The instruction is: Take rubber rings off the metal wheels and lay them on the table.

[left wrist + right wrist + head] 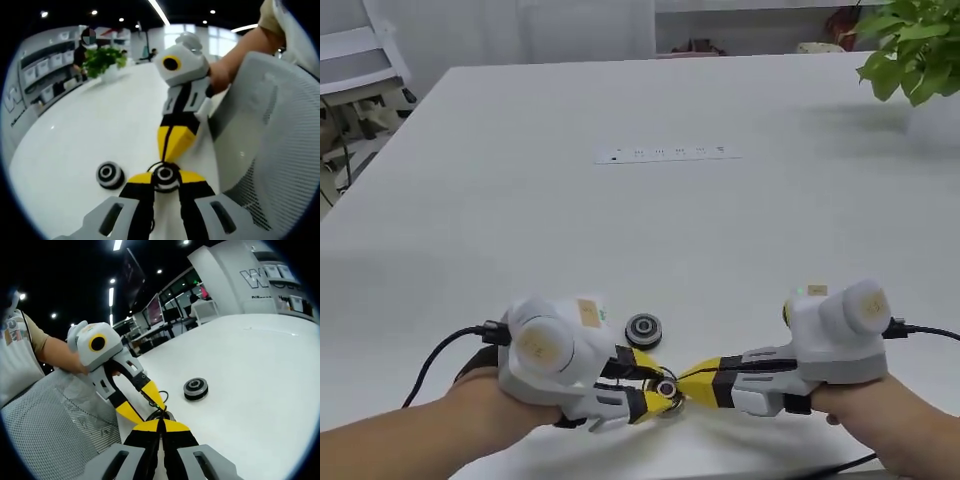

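Left gripper view shows what head view blurs: left gripper (166, 176) clamped on one metal wheel (165, 179), right gripper (168, 159) pinched closed, its tips touching that wheel. Two wheels counted: second wheel (643, 328) lies on the table (670, 220), at 11 o'clock from the held one.

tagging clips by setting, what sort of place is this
Probably an open-plan office or lab workspace: a big white table, a potted plant, wall shelves of white bins, and a mesh office chair.

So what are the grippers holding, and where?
The left gripper clamps a metal wheel by its rim. The right gripper looks pinched on that wheel's rubber ring, at its edge.
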{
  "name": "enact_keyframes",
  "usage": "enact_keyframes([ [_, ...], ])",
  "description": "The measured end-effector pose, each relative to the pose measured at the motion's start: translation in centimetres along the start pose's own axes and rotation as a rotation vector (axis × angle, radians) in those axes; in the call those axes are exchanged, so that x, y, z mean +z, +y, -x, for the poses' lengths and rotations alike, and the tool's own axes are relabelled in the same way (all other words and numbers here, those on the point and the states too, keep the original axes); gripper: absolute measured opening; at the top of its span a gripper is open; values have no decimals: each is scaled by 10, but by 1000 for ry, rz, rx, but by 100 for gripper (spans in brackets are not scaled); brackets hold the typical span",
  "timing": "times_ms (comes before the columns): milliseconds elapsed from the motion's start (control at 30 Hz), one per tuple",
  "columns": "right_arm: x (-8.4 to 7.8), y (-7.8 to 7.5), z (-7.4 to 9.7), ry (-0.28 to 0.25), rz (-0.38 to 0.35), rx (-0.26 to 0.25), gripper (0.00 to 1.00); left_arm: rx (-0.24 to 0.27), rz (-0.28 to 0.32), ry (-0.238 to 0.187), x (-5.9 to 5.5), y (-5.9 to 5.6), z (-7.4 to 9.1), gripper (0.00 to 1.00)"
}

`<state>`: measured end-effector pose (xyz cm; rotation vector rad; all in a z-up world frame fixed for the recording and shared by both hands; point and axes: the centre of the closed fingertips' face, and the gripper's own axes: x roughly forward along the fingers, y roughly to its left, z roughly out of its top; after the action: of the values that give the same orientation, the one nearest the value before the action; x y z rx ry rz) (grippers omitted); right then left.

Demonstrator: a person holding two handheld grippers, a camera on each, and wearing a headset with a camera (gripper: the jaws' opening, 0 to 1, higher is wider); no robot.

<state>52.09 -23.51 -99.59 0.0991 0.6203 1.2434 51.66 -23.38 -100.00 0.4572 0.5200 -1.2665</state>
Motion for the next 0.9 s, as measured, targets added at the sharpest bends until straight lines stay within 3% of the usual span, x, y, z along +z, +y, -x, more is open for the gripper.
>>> enact_keyframes([
  [400, 7, 1, 4, -14, -4, 3, 0, -24, 45, -64, 18, -2, 21, 29],
  [900, 16, 8, 10, -26, -3, 19, 0, 17, 100, -111, 24, 5, 55, 45],
])
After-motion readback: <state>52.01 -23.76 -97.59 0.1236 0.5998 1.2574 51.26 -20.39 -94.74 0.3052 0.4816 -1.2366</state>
